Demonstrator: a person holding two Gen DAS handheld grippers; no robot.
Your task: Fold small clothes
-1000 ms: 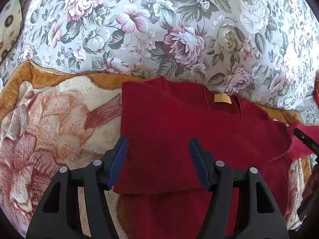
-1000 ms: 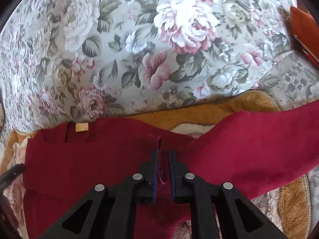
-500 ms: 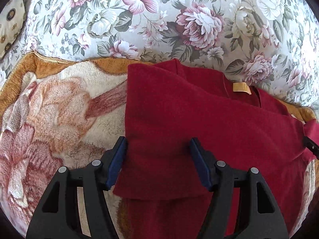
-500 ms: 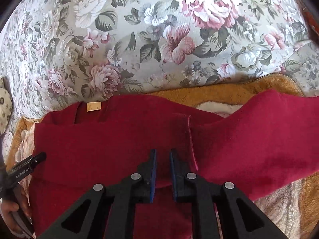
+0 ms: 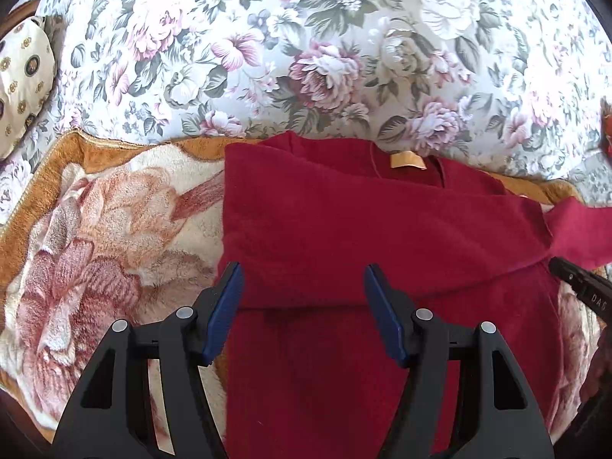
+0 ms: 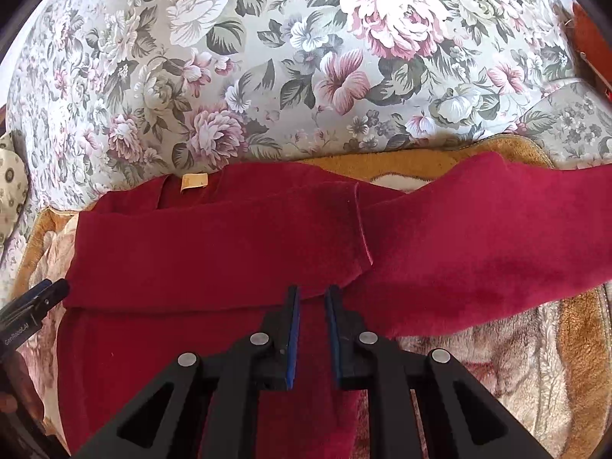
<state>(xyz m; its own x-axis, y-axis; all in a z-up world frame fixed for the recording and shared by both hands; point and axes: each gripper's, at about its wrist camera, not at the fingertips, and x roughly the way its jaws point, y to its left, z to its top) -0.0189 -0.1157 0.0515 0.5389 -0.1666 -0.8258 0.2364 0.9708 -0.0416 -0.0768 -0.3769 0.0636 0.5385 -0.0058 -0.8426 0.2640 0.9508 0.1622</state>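
A dark red long-sleeved top (image 5: 363, 229) lies on a plush blanket, its left sleeve folded across the chest and a yellow neck label (image 5: 407, 161) at the collar. My left gripper (image 5: 302, 279) is open and empty, hovering over the folded sleeve's lower edge. In the right wrist view the same top (image 6: 214, 244) shows, with its right sleeve (image 6: 489, 244) stretched out to the right. My right gripper (image 6: 313, 294) has its jaws a narrow gap apart at the folded sleeve's cuff edge; no cloth shows between them. Its tip shows in the left wrist view (image 5: 573, 283).
The tan and pink flowered blanket (image 5: 95, 237) covers the surface. A floral sofa back (image 5: 306, 57) rises behind it. A cream patterned cushion (image 5: 23, 76) sits at the far left. An orange-red object (image 6: 589, 34) is at the right edge.
The right gripper laid the left sleeve across the chest, let go of it and drew back. The left gripper stayed open and pulled back a little.
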